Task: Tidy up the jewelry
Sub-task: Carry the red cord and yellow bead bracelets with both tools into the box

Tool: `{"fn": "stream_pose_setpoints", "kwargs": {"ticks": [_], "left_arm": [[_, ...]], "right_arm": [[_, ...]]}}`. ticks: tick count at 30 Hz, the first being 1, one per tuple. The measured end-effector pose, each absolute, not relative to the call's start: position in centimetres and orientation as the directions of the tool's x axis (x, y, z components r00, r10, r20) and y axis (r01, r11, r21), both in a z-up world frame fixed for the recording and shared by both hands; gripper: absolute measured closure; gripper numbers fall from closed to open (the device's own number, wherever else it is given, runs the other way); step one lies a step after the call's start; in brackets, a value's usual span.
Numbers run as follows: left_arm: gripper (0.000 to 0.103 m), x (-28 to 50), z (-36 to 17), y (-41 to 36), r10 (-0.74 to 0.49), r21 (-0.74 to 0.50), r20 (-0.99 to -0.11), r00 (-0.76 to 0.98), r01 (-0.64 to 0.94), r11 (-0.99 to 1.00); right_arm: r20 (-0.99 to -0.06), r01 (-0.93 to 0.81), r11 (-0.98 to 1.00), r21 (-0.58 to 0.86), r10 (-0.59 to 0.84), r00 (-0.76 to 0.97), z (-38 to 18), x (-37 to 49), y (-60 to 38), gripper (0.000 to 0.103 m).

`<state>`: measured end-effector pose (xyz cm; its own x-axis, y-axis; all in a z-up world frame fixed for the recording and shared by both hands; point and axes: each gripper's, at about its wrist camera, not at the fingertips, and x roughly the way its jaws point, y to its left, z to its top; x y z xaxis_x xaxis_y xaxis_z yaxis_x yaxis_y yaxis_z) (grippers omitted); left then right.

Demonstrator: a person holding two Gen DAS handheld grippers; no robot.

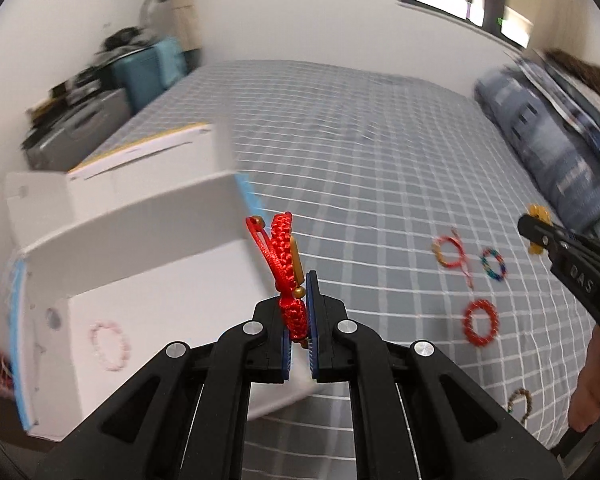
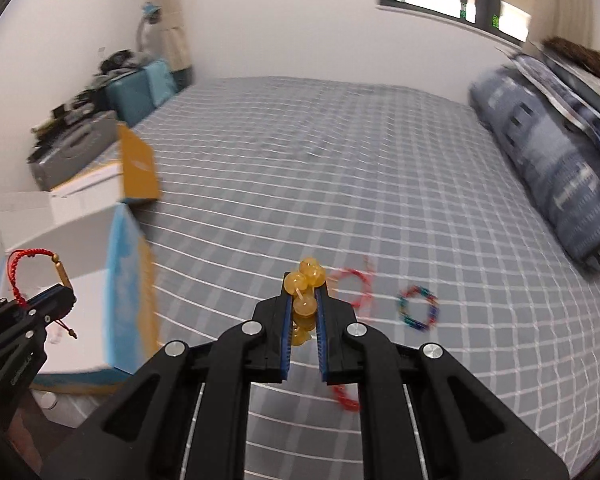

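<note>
My left gripper [image 1: 300,312] is shut on a red braided cord bracelet [image 1: 282,256] with gold beads, held above the open white box [image 1: 148,292]; it also shows in the right wrist view [image 2: 56,300] with the bracelet [image 2: 24,268]. A pink bead bracelet [image 1: 110,345] lies inside the box. My right gripper [image 2: 304,304] is shut on a yellow amber bead bracelet [image 2: 305,288], held above the bed; it appears at the right of the left wrist view [image 1: 538,232]. On the bed lie a red-and-gold cord bracelet [image 1: 450,254], a multicoloured ring bracelet [image 1: 493,265] and a red bead bracelet [image 1: 480,323].
The grey checked bedsheet [image 1: 360,152] covers the bed. A blue patterned quilt [image 1: 560,152] lies along the right. A brown bead bracelet [image 1: 520,400] lies near the holding hand. Cluttered cases [image 1: 100,104] stand by the far left wall.
</note>
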<state>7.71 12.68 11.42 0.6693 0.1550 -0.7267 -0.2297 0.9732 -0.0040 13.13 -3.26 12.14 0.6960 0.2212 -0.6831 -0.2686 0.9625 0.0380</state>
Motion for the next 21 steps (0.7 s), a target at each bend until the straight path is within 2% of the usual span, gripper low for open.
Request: {"fn": "stream_pose_setpoints", "kwargs": {"ticks": [10,21], "left_arm": [[0.097,3.9,12.2,24.5,0.293,0.001,-0.740,0.606,-0.434,0.901],[0.097,1.8,8.3,29.3,0.320,0.034,-0.801,0.507,-0.494,0.869]], "right_arm": [[-0.680,-0.462,0.885,0.059,0.375,0.630,13.0,11.4,9.5,0.094],[-0.760,-0.568,0.819,0.085,0.422,0.495,7.4,9.7,18.6,0.094]]}}
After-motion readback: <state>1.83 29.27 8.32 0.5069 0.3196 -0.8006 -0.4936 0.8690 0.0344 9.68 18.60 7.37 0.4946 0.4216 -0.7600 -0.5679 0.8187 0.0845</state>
